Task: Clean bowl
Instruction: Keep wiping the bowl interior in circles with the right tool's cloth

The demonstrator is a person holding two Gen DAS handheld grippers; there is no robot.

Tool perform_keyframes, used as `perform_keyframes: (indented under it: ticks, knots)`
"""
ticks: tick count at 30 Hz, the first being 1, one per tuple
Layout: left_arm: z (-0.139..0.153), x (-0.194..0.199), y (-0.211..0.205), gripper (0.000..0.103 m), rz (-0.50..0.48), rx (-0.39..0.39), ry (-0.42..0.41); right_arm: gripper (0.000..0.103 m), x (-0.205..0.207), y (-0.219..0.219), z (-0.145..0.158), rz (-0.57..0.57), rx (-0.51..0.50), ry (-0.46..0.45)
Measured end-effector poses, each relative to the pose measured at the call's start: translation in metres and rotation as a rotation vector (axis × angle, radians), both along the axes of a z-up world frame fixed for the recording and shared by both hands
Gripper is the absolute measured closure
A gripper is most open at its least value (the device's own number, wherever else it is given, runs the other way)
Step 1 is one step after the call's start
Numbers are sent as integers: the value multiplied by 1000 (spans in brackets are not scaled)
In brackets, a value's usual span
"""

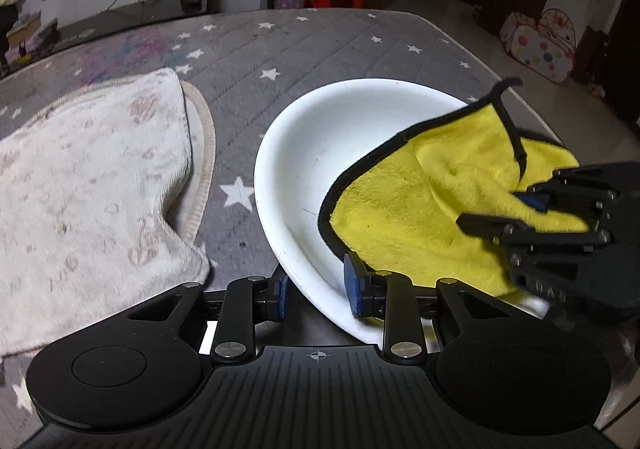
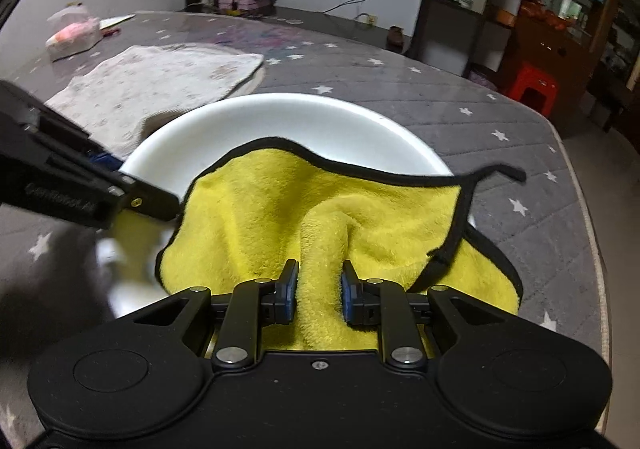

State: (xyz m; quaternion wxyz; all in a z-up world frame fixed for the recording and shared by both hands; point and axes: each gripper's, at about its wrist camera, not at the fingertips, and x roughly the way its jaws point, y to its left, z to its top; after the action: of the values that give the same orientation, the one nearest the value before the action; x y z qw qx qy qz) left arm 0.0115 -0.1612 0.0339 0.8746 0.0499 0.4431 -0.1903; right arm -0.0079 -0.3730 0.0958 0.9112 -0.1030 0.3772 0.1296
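The white bowl sits on the counter. The left gripper holds its rim; the right gripper's jaws pinch the yellow cloth inside. Rub all around, holding the bowl tight.

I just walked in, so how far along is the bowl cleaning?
Set up: left hand-held gripper straddles the white bowl rim; right hand-held gripper pinches the yellow cloth lying inside. Wiping is under way. Far inner wall remains uncovered.

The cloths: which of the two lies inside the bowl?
The yellow cloth with black edging, held by the right tongs; the pale patterned cloth lies flat beside the bowl.
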Motion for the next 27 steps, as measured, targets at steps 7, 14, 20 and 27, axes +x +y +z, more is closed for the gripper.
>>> perform_keyframes:
  ticks: [7, 14, 20, 27]
  knots:
    - [-1, -1, 1, 73, -6, -5, -3, 81, 13, 4, -3, -9, -10, -20]
    - [-4, -2, 0, 71, 10, -10, -10, 81, 26, 8, -6, -19, -21, -40]
    - [-6, -8, 0, 65, 54, -53, 21, 81, 35, 10, -7, -26, -15, -40]
    - [-4, -29, -8, 56, 96, -111, 47, 81, 34, 7, -4, -20, -20, -16]
